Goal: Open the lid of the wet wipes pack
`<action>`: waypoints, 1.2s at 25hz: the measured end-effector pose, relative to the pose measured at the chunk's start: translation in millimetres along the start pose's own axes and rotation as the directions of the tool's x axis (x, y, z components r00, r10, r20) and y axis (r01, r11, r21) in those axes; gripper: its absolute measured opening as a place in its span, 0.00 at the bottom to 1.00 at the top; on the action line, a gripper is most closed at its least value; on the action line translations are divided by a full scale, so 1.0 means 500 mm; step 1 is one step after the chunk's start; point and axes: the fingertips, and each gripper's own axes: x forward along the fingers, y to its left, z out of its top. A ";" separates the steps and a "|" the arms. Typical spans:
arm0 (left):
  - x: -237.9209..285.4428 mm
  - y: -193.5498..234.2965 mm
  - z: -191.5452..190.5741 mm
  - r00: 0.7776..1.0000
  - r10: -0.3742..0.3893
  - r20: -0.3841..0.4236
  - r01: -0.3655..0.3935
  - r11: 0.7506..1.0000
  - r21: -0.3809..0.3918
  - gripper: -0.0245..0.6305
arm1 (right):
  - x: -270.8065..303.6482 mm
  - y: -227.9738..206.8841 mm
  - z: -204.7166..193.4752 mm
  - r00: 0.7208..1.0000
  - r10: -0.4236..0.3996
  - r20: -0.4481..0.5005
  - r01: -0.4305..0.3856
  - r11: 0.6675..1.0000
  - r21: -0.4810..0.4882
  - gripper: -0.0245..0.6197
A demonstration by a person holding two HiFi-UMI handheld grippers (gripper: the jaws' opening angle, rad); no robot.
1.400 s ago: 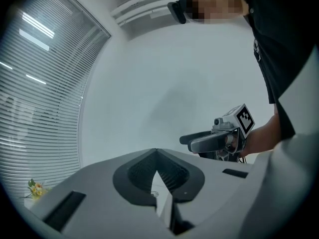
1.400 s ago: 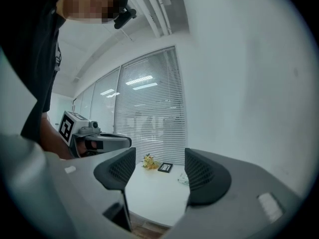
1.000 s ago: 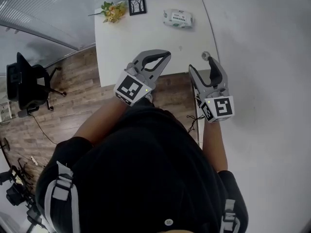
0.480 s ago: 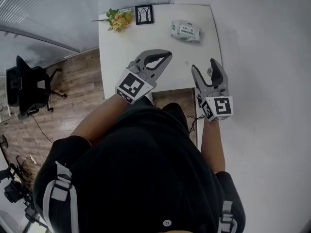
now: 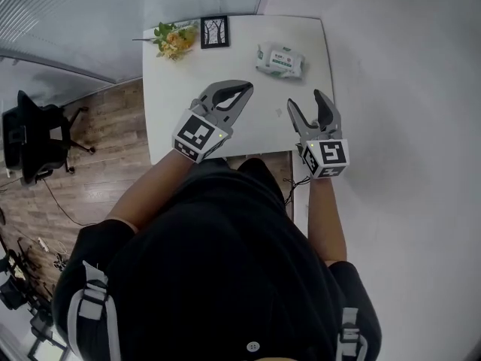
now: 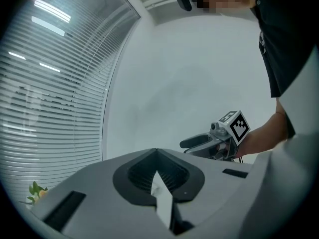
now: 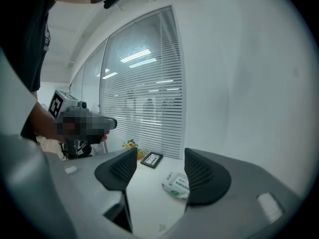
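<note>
— Right tool [image 5: 305, 99] gapes, empty; left tool [image 5: 246, 88] is clenched on nothing. Where's the pack [image 5: 279, 59]?
— On the surface [image 5: 188, 89], ahead of both, untouched, lying crosswise. The right one points straight at it.

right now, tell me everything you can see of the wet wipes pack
A soft white wipes pack with green print and a rectangular lid on top that looks flat and shut. It lies flat, slightly askew, near the far right corner of the white table. Nothing but the table touches it.
</note>
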 end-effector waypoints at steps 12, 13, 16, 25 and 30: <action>0.130 0.087 -0.070 0.987 0.127 -0.099 -0.133 0.989 -0.062 0.04 | 0.178 -0.150 -0.095 0.983 0.087 -0.163 -0.106 0.988 -0.113 0.49; 0.143 0.094 -0.082 0.985 0.132 -0.112 -0.140 0.988 -0.068 0.04 | 0.194 -0.162 -0.106 0.980 0.092 -0.177 -0.114 0.986 -0.119 0.49; 0.185 0.115 -0.117 0.978 0.143 -0.150 -0.156 0.985 -0.079 0.04 | 0.244 -0.192 -0.127 0.972 0.106 -0.211 -0.136 0.981 -0.136 0.48; 0.290 0.157 -0.231 0.949 0.165 -0.270 -0.199 0.974 -0.105 0.04 | 0.360 -0.233 -0.228 0.926 0.158 -0.342 -0.239 0.948 -0.209 0.49; 0.331 0.172 -0.291 0.929 0.174 -0.326 -0.223 0.968 -0.118 0.04 | 0.397 -0.240 -0.289 0.897 0.174 -0.405 -0.282 0.933 -0.225 0.49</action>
